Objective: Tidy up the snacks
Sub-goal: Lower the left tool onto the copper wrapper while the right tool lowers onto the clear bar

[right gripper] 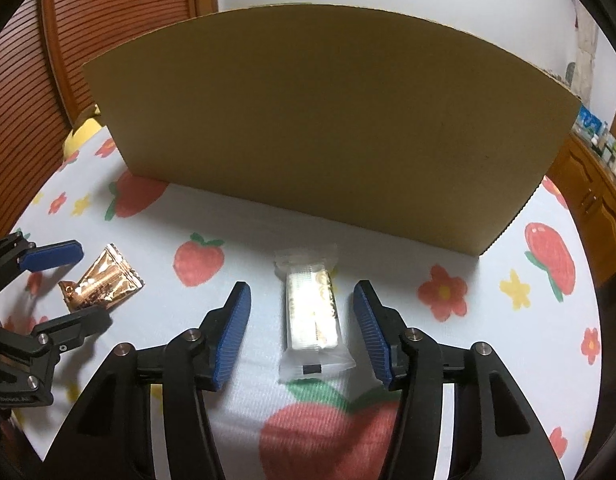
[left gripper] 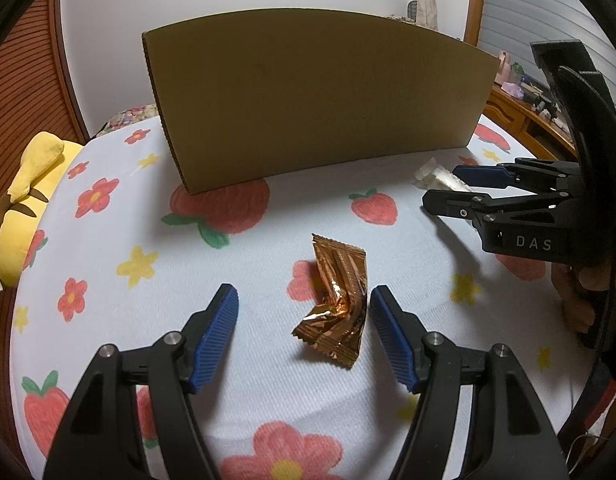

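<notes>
A crumpled copper foil snack packet (left gripper: 340, 300) lies on the flower-and-strawberry cloth (left gripper: 108, 240). My left gripper (left gripper: 304, 289) stands open around it: the right blue pad is close beside the packet, the left pad well clear. A white snack bar in a clear wrapper (right gripper: 312, 312) lies lengthwise between the blue pads of my right gripper (right gripper: 302, 285), which is open with a gap on both sides. Each gripper shows in the other's view: the right gripper (left gripper: 442, 186) over the white bar (left gripper: 436, 174), the left gripper (right gripper: 93, 282) around the copper packet (right gripper: 104, 280).
A tall brown cardboard box wall (left gripper: 316, 100) stands upright just behind both snacks (right gripper: 328, 120). A yellow plush toy (left gripper: 24, 208) sits at the cloth's left edge. A wooden cabinet (right gripper: 588, 196) runs along the right. A person's hand (left gripper: 580, 300) holds the right gripper.
</notes>
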Tool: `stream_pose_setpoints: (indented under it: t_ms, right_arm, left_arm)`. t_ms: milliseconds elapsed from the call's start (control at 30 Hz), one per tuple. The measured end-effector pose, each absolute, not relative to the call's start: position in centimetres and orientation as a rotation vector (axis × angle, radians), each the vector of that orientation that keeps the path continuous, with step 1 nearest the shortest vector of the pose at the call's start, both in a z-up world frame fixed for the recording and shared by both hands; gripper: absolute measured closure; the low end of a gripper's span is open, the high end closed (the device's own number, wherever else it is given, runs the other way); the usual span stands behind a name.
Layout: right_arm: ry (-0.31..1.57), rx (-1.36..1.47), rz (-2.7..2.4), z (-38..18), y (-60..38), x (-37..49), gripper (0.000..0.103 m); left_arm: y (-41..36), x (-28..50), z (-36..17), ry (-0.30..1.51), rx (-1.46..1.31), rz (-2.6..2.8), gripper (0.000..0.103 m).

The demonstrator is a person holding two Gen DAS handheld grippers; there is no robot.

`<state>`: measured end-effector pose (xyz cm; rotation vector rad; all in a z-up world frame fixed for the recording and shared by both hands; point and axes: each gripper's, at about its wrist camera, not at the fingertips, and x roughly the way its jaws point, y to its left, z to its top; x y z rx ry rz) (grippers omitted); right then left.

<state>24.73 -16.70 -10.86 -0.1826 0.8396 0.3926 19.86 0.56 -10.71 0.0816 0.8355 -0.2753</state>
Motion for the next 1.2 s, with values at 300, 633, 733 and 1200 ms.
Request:
stream_pose_setpoints:
  t_ms: [300, 633, 733, 1200]
  right_arm:
    - [0.838, -0.191, 0.401, -10.7, -17.1, 24.6, 0.044]
    - [0.838, -0.196, 0.4, -10.8, -16.7, 24.8, 0.043]
    - [0.838, -0.196, 0.4, -10.8, -16.7, 24.8, 0.043]
    - [0.838, -0.196, 0.4, -10.9, -16.7, 24.8, 0.043]
  left_arm:
    - [-0.1, 19.7, -10.8, 0.835, 0.115, -0.295, 0.033]
    - [-0.1, 19.9, -10.5, 0.838, 0.107, -0.304, 0.043]
    - [-0.6, 20.0, -10.2, 0.834, 0.129, -0.311, 0.051]
    - [-1.6, 20.1, -10.4, 0.848, 0.158, -0.321, 0.067]
